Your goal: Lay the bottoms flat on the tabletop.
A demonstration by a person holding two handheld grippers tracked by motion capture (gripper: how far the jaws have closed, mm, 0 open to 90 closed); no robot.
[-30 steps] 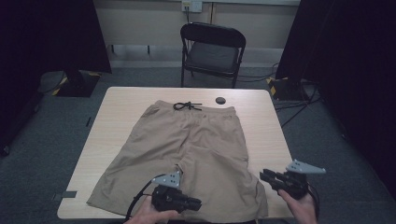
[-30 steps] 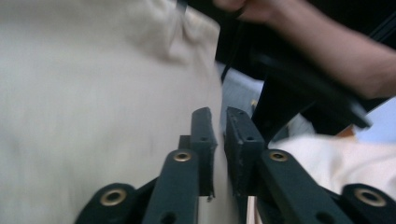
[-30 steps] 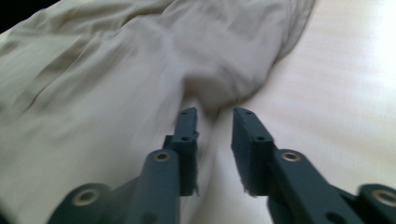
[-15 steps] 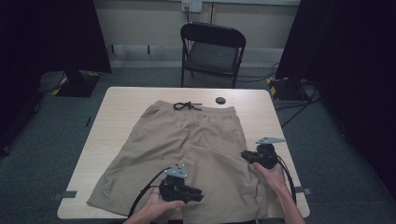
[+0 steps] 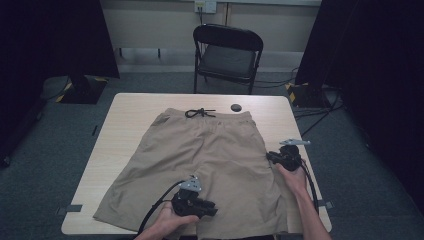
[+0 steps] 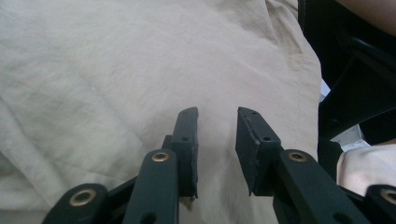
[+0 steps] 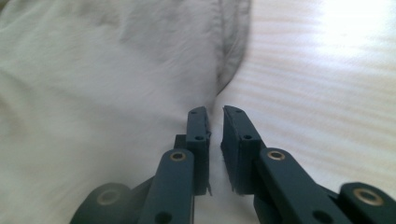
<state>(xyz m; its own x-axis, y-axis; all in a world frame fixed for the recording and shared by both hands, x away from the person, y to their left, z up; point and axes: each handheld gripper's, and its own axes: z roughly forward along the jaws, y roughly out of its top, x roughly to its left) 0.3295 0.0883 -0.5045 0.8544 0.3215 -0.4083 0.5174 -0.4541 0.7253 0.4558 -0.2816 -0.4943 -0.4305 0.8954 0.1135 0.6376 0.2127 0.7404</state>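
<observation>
Khaki shorts (image 5: 210,150) lie flat on the light wooden table (image 5: 130,115), waistband and black drawstring (image 5: 199,113) at the far side. My left gripper (image 5: 214,209) rests low over the near hem, between the two legs, pointing right. Its jaws have just been opening and stand apart over the cloth (image 6: 116,70) with nothing between them (image 6: 217,112). My right gripper (image 5: 270,156) is at the right side seam, pointing left. Its jaws (image 7: 215,109) have just been closing to a narrow gap above the cloth's (image 7: 93,70) edge, beside bare tabletop (image 7: 317,70); nothing looks pinched.
A small black round object (image 5: 236,107) lies on the table beyond the waistband. A black folding chair (image 5: 227,50) stands behind the table. Bare wood borders the shorts on the left and right. Dark curtains and floor cables surround the table.
My right gripper moved from the table's near right corner leftward and forward to the shorts' right seam, and its jaws narrowed. My left gripper sank slightly onto the hem.
</observation>
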